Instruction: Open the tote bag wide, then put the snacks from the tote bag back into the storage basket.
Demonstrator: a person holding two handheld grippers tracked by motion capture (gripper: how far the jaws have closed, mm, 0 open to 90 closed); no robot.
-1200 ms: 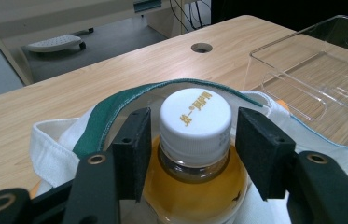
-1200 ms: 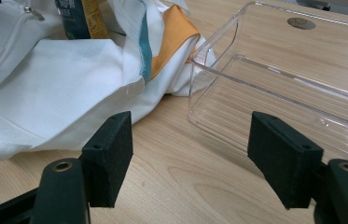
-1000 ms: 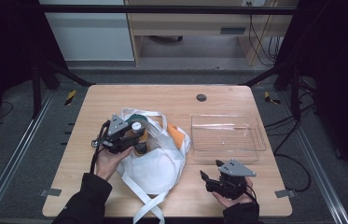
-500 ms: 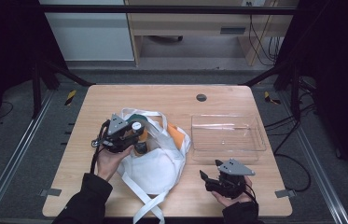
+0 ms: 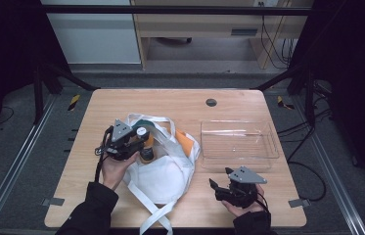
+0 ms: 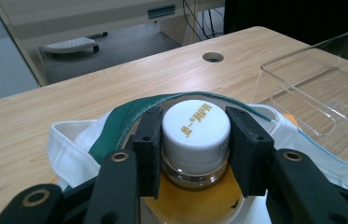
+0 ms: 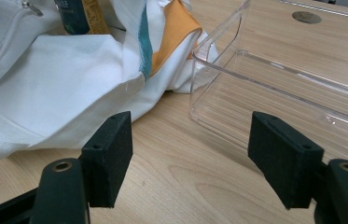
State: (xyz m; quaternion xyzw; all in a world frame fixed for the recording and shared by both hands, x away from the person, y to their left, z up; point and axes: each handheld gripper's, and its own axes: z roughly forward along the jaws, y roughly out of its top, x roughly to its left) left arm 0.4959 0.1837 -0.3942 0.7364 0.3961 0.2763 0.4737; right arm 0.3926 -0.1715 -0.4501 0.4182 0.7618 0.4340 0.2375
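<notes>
With its jaws having just closed in, my left hand-held gripper (image 6: 195,154) clamps the white cap of the bottle (image 6: 196,133), which stands upright in the mouth of the white cloth bag (image 5: 163,171) at about nine o'clock from the desk's (image 5: 170,105) centre. At roughly five o'clock, my right hand-held gripper (image 7: 190,158) rests low over the wood, jaws spread wide with nothing between them, facing the clear plastic tray (image 7: 302,88) just beside the bag.

White cap (image 6: 196,133), white-green bag (image 5: 163,171)
</notes>
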